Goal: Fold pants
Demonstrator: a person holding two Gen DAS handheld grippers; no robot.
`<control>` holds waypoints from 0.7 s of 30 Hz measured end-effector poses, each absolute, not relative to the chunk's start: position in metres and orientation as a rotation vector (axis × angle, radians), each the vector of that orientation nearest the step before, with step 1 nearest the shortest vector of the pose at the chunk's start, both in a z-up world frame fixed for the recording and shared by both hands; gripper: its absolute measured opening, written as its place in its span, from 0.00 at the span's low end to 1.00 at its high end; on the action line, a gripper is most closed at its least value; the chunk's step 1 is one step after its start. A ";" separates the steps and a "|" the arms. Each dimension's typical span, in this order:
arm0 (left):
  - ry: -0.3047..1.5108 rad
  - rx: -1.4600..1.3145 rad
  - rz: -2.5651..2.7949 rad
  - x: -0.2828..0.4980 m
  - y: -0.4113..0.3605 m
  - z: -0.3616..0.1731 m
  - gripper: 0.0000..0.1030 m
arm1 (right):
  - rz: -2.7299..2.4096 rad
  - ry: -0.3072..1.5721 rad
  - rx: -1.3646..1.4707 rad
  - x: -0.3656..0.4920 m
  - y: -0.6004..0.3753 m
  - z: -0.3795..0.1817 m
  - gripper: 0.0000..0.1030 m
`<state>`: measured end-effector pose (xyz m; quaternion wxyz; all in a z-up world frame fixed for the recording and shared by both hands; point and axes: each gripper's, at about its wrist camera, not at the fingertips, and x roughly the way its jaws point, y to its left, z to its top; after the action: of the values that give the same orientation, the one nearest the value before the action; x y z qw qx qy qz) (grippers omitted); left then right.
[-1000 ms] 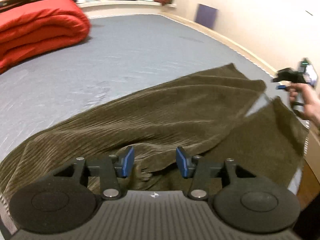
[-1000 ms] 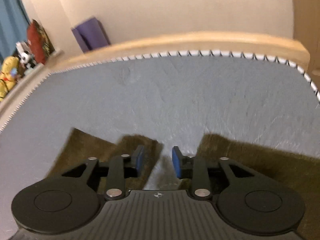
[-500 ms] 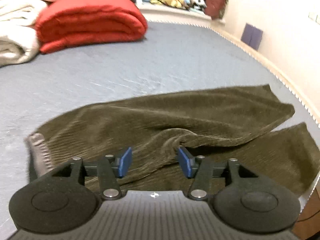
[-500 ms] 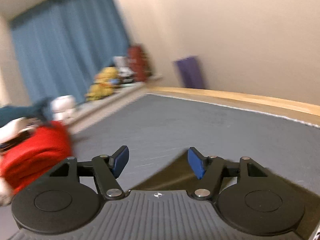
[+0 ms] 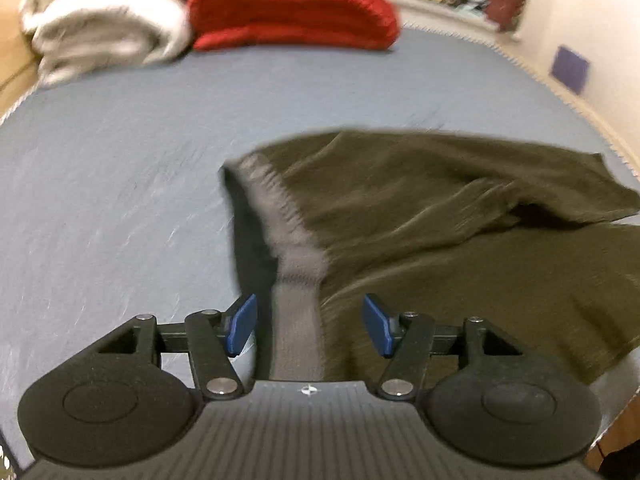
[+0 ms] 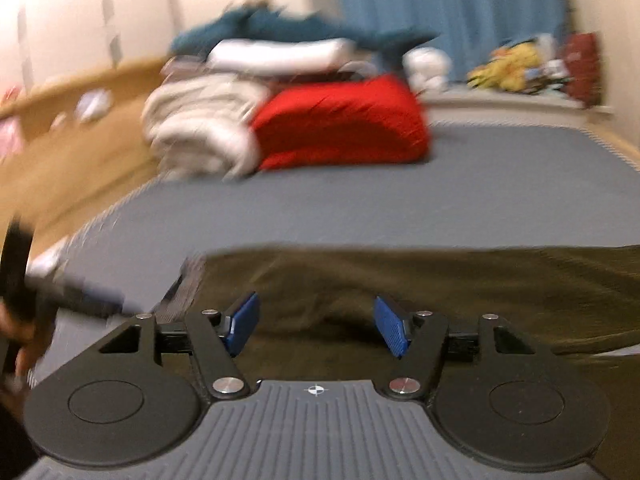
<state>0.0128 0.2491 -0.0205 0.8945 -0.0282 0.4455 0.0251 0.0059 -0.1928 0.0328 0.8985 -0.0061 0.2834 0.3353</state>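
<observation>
The olive pants (image 5: 460, 216) lay rumpled on the grey bed (image 5: 120, 184), on the near side of the red quilt (image 5: 292, 4), one leg loosely draped over the other. The left gripper (image 5: 308, 324), its jaws having just been opening, stood apart over the grey waistband (image 5: 296, 264), empty. The right gripper (image 6: 316, 326) was apart too, above the pants, having just narrowed a little. Pinching only the top layer could drag the bunched cloth askew.

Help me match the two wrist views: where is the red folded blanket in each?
Left wrist: red blanket at top centre, right of the white bedding.
Right wrist: red blanket in the upper middle, again right of the white bedding.
Shared landmark: olive pants.
</observation>
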 end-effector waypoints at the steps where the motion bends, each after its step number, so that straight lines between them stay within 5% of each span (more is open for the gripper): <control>1: 0.952 -0.077 0.067 0.013 0.255 -0.026 0.62 | 0.731 0.598 -0.057 -0.002 -0.182 0.025 0.64; 5: 0.997 -0.122 0.062 0.012 0.267 -0.038 0.74 | 0.889 0.589 -0.282 -0.037 -0.138 0.006 0.63; 21: 1.094 0.006 0.079 0.030 0.254 -0.085 0.75 | 1.147 0.665 -0.798 -0.102 -0.054 -0.067 0.61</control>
<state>0.0304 0.2539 -0.0849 0.8535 0.0031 0.5198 0.0378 -0.1022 -0.0540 -0.0670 0.7155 -0.3602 0.3004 0.5178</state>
